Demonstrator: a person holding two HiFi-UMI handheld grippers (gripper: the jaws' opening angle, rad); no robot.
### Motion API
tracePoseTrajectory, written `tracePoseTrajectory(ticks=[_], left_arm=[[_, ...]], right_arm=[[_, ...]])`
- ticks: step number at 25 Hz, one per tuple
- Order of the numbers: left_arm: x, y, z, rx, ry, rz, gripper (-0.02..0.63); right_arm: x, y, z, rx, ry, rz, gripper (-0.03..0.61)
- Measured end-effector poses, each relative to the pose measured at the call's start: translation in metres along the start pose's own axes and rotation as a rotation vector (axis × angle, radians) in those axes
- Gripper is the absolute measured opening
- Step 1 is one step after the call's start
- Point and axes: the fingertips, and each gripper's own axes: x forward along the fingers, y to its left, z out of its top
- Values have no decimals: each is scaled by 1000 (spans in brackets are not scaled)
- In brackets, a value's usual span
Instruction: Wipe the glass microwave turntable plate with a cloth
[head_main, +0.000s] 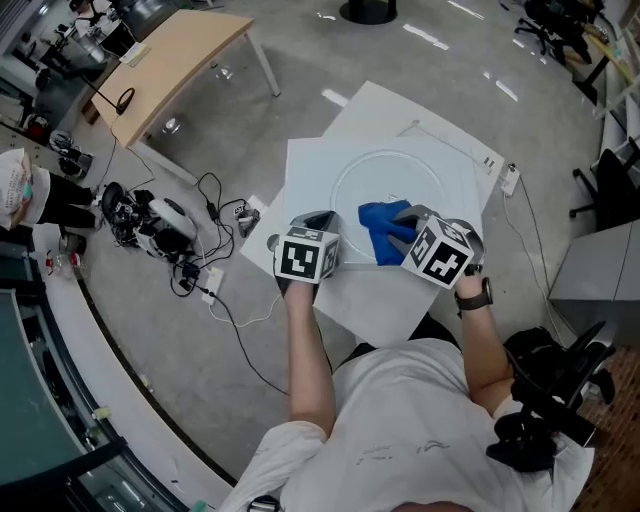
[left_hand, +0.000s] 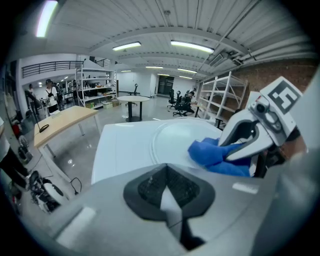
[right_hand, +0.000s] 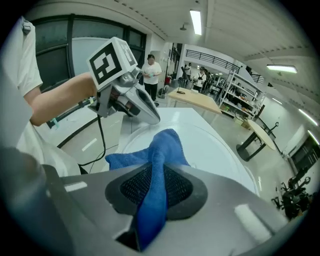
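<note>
Plate (head_main: 410, 185): round disc of clear glass with a thin raised rim, almost colourless against the white table (head_main: 310, 170). It lies flat, ahead of both tools.
Cloth (right_hand: 160, 150): blue and bunched, resting on the plate's near part.
Right tool (right_hand: 155, 180): jaws clamped on a fold of the cloth, which trails forward onto the plate.
Left tool (left_hand: 167, 172): jaws together with nothing between them, near the plate's near-left rim and apart from the cloth.
</note>
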Motion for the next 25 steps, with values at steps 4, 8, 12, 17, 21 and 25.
tracePoseTrajectory(ticks=[4,8,12,17,21,25], left_arm=[[0,-2,-1,-29,-11,-7,0],[1,-1,1,-35,-15,16,0],[0,3,1,-47,-18,41,1],[-1,6,-2,-68,-30,64,0],[3,18,-5,-57,-39,102,1],[3,22,-4,-56,-39,106,1]], right_arm=[[26,-5,36,-10,-78,28,74],[43,-28,57,-27,-101,-13,83],[54,-61,66,-13,-123,-85,86],[48,-107,45,76,-143,-167,86],[30,-136,12,122,-90,-242,86],[4,-141,-19,128,-17,-290,86]])
